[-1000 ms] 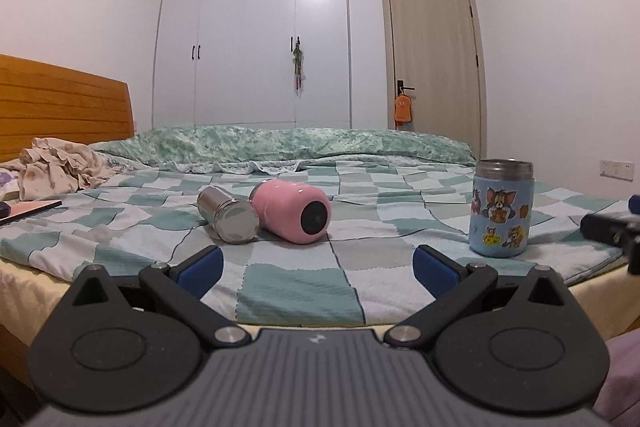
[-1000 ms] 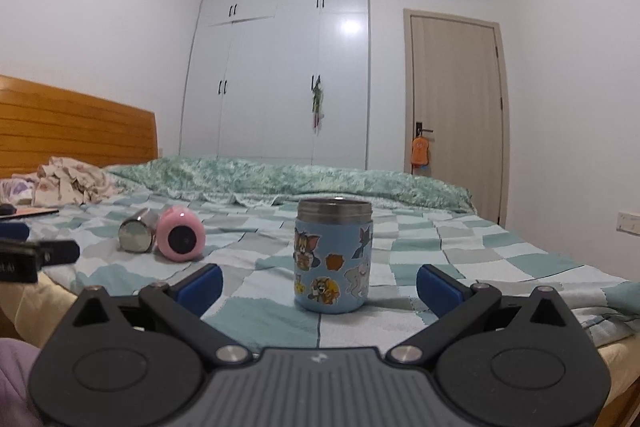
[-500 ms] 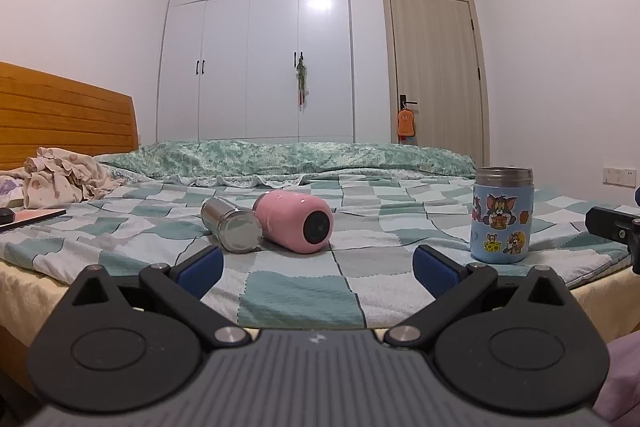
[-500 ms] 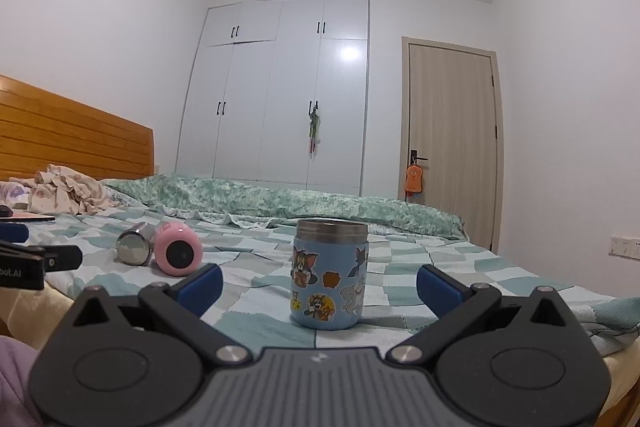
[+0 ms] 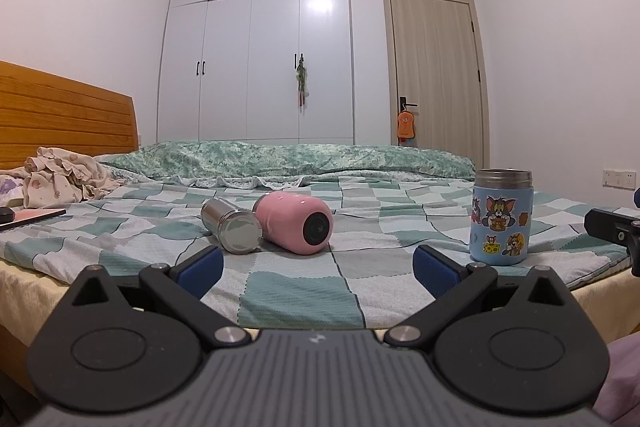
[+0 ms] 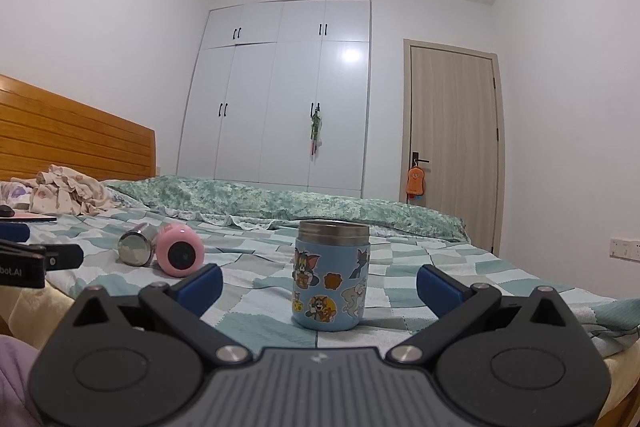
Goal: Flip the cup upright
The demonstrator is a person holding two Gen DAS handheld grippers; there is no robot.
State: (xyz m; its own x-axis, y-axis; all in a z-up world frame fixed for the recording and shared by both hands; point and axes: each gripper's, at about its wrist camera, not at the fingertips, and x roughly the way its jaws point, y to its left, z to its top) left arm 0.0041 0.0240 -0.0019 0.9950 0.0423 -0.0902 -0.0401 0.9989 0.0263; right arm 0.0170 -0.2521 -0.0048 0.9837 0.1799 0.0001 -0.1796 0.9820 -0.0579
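A pink cup (image 5: 295, 223) lies on its side on the checked bedspread, its base toward me, next to a steel cup (image 5: 232, 230) that also lies on its side. Both show in the right wrist view, pink cup (image 6: 179, 254), steel cup (image 6: 135, 249). A blue cartoon cup (image 5: 502, 217) stands upright at the right; in the right wrist view it (image 6: 331, 287) stands just beyond the jaws. My left gripper (image 5: 318, 267) is open and empty, short of the lying cups. My right gripper (image 6: 320, 283) is open and empty.
The bed's near edge (image 5: 300, 325) lies just ahead of the left gripper. Crumpled clothes (image 5: 60, 181) and a flat pink item (image 5: 32, 217) sit at the left by the wooden headboard (image 5: 60, 115). A folded green quilt (image 5: 300, 157) lies across the far side.
Both grippers have dropped lower and tilted up, so the cups sit lower in both views and more ceiling shows. The cups have not moved. Both jaws stay open.
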